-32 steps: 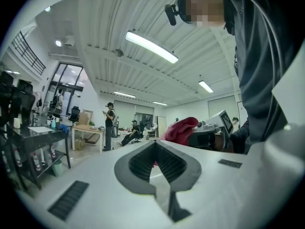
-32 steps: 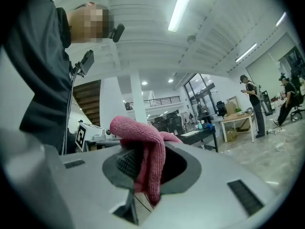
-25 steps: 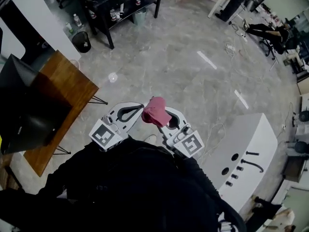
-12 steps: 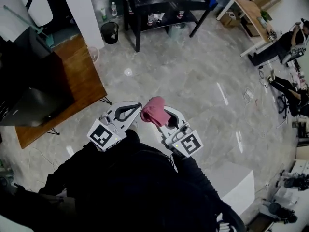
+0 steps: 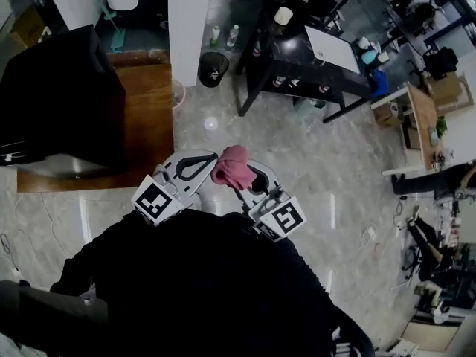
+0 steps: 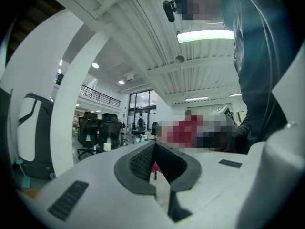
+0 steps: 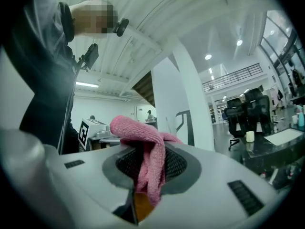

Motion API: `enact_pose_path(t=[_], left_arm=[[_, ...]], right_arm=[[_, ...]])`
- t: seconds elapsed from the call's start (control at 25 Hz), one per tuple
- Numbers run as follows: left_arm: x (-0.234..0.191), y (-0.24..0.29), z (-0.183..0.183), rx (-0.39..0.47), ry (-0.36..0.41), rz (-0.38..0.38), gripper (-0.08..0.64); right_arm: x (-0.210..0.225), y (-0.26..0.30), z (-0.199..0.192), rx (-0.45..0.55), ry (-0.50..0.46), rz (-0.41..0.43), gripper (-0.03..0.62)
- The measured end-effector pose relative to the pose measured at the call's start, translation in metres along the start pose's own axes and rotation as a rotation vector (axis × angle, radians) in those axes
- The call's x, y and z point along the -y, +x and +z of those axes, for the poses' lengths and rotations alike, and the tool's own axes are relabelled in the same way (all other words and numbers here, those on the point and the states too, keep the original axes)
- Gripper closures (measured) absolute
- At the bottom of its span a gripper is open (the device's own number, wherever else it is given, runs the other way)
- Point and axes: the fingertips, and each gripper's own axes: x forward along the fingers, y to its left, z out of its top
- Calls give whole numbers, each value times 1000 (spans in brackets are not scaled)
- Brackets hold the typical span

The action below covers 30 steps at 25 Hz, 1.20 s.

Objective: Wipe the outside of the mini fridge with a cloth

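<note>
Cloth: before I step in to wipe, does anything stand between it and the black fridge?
Nothing visible blocks it. The cloth, shut in the right tongs, is held over the floor; the fridge stands on the table to its left. Only the shut left tongs sit on that side.

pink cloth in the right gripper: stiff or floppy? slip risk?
Likely floppy: the cloth droops over the right hand-held gripper. Probably light. Its looped, terry-like surface suggests it is unlikely to slip from the shut jaws.
</note>
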Motion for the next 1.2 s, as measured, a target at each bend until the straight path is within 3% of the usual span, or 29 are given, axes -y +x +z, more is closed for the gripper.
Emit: enact_pose_path(t=[0.24,0.4,0.56,0.68,0.96,1.04,1.2], left_arm=[[-104,-37,3,26,7,370,558],[-156,-81,-1,33,-4,637,558],[-181,-135,3,36,-9,971,558],[-184,-167,12,43,3,1185,558],[-171,-215,20,-7,73,1533,558],[-170,-224,15,-45,80,1605,558],[-170,-232,21,-32,92,1681,558]], right_arm=[[21,117,-5,-44,0,339,508],[5,194,-14,-78,-3,594,508],[-35,251,-12,-104,-3,877,508],[-64,278,-8,-124,-9,1041,508],[-131,337,-13,-201,-56,1187,505],[-148,349,-11,-195,-43,1225,505],[-164,362,-13,-158,-36,1232,505]])
